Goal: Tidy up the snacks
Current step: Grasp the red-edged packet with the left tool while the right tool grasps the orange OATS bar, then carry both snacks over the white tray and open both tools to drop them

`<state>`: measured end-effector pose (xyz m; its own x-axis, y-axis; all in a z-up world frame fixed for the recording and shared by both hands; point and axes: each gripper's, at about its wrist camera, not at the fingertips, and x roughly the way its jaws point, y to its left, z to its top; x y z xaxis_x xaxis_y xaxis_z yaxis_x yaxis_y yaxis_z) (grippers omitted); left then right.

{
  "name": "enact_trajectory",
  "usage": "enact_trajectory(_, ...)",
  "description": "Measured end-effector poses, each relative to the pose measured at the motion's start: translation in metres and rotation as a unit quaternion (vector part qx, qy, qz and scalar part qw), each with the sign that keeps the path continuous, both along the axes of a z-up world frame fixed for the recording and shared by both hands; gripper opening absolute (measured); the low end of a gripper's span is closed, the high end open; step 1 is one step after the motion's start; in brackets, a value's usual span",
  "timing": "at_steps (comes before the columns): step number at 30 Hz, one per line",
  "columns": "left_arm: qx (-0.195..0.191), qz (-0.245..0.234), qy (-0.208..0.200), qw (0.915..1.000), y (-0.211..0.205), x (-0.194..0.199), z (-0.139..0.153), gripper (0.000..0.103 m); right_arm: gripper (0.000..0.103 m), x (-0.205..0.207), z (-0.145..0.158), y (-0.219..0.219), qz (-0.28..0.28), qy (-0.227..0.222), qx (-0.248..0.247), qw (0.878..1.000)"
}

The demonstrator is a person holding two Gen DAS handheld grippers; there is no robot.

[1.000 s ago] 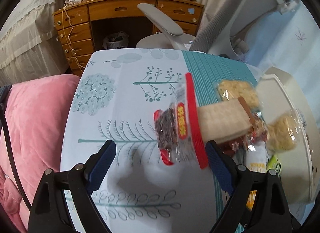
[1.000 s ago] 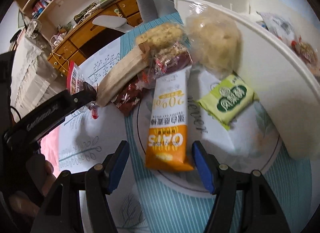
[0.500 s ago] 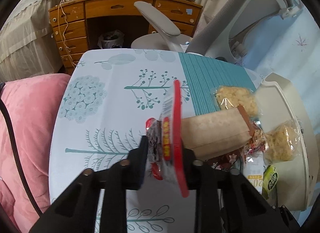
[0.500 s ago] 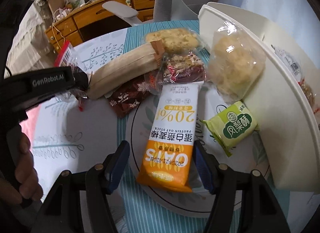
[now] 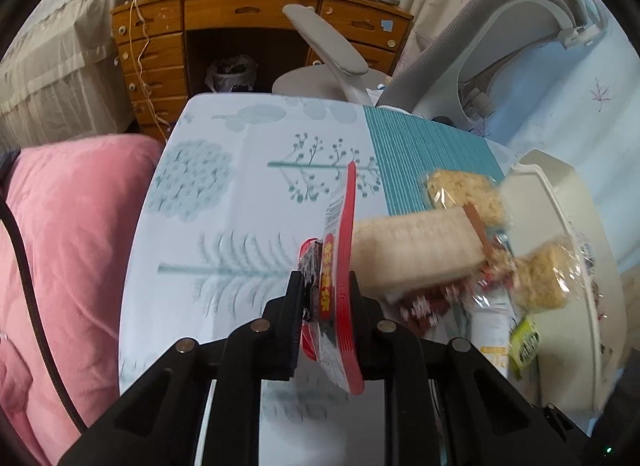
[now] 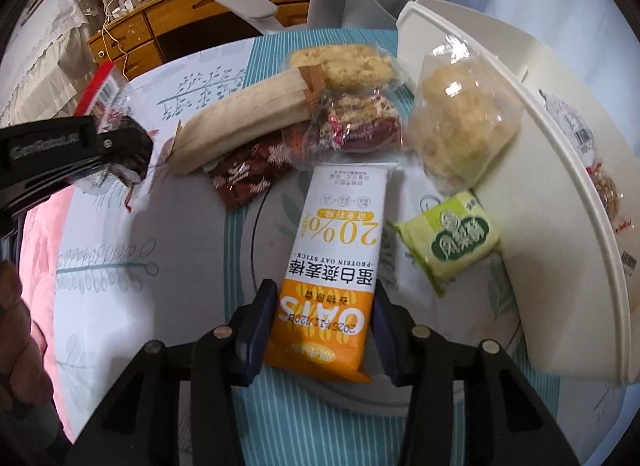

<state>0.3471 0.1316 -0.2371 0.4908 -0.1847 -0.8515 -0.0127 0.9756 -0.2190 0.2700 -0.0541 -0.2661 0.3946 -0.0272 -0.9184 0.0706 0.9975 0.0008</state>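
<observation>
Left gripper point(image 5: 325, 308): yours is clenched on one crinkly red-edged snack packet point(image 5: 338, 266), held on edge above the tablecloth point(image 5: 224, 225).
Right gripper point(image 6: 325, 332): your blue pads flank one glossy orange-and-white oat bar point(image 6: 334, 266); I cannot tell whether they grip.
Pile: two puffy clear-wrapped crumbly cakes point(image 6: 460, 125), one flat green packet point(image 6: 452, 238).
Tray point(image 6: 540, 169): smooth cream plastic, just right of them.

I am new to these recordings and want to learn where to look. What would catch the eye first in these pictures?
First, the red-edged snack packet, clamped on edge in the left gripper above the patterned tablecloth. Next, the orange and white oat bar, which lies between the open fingers of the right gripper. Behind it is a heap of wrapped snacks beside the white bin at the right.
</observation>
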Motion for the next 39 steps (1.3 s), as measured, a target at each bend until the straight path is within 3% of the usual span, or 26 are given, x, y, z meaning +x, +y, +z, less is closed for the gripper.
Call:
enact_trajectory(8,-0.022,0.009,0.039,0.9989,0.014,-0.060,0.024,0.016,0.045,-0.036,0.024,0.008,0.038,0.011,0.004,0.999)
enact_trajectory(12,-0.026,0.010,0.040,0.9988,0.017,-0.093,0.046,0.016,0.044,-0.056,0.046,0.010,0.050,-0.001,0.005,0.999)
enact_trajectory(22,-0.051,0.005,0.006,0.9987,0.005,-0.161,0.094,0.016,0.044,-0.110,0.109,0.012,0.090,-0.102,-0.004,0.991)
enact_trajectory(32,-0.071,-0.001,0.004,0.9974,-0.024,-0.194,0.118,0.016,0.044,-0.150,0.143,-0.008,0.126,-0.172,-0.061,0.975)
enact_trajectory(39,-0.084,0.000,0.016,0.9963,-0.066,-0.193,0.125,0.016,0.044,-0.152,0.152,-0.042,0.150,-0.180,-0.050,0.971)
